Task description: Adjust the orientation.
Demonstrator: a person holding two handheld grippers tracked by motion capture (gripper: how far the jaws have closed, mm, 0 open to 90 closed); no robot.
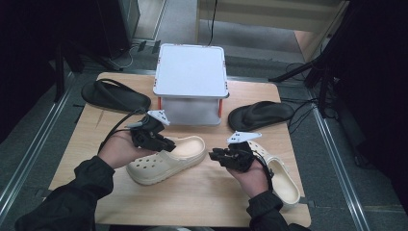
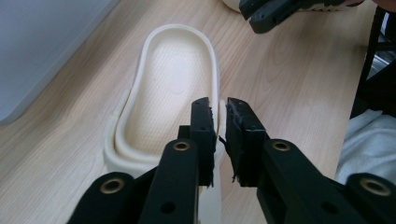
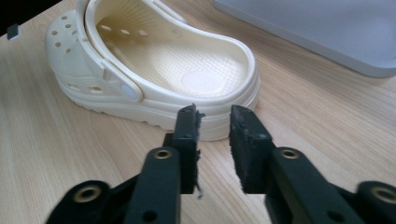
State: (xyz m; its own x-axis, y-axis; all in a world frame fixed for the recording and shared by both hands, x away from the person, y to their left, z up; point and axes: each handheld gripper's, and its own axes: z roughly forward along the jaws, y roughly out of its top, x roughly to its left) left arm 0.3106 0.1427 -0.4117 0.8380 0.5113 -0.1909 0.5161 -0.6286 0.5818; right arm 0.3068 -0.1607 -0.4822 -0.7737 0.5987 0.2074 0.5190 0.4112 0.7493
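- The left gripper pinches the side wall of one cream clog, which lies on the table before the white box.
- The right gripper stands narrow and empty near that clog's heel.
- The second cream clog lies untouched; both black flip-flops lie beside the box, so moving seems only begun.

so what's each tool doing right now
left tool: closed on the rim of the cream clog.
right tool: open, empty, jaws short of that clog's heel.
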